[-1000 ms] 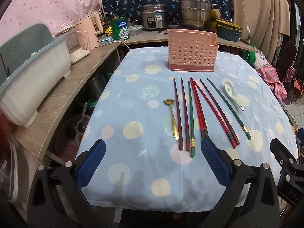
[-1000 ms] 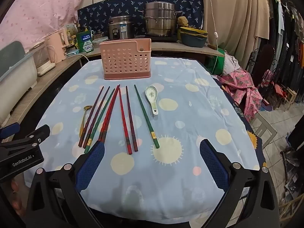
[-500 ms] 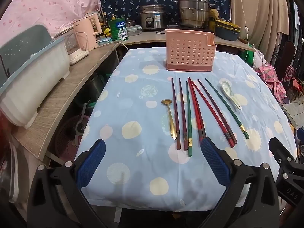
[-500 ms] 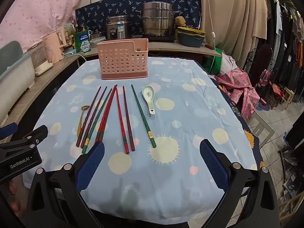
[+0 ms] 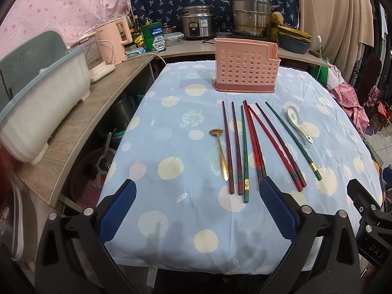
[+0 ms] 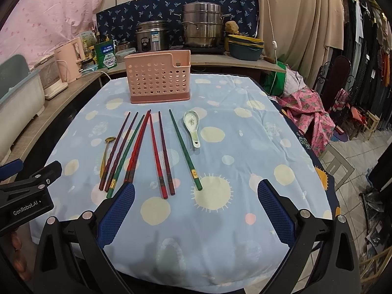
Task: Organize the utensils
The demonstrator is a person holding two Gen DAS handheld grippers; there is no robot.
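left wrist view: the left hand-held gripper (image 5: 197,205) hangs wide open and empty over the near edge of a counter (image 5: 171,112) with a blue dotted cloth; chopsticks (image 5: 245,152) lie before a pink holder (image 5: 246,71).

right wrist view: the right hand-held gripper (image 6: 196,207) gapes empty too; a white spoon (image 6: 192,126) lies right of the chopsticks, steel pots (image 6: 203,28) behind.

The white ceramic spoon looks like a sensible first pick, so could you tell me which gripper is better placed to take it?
Probably the right gripper. The ceramic spoon lies at the right end of the utensil row, nearer that gripper's open span. The left gripper, also open, faces the gold spoon and the leftmost chopsticks.
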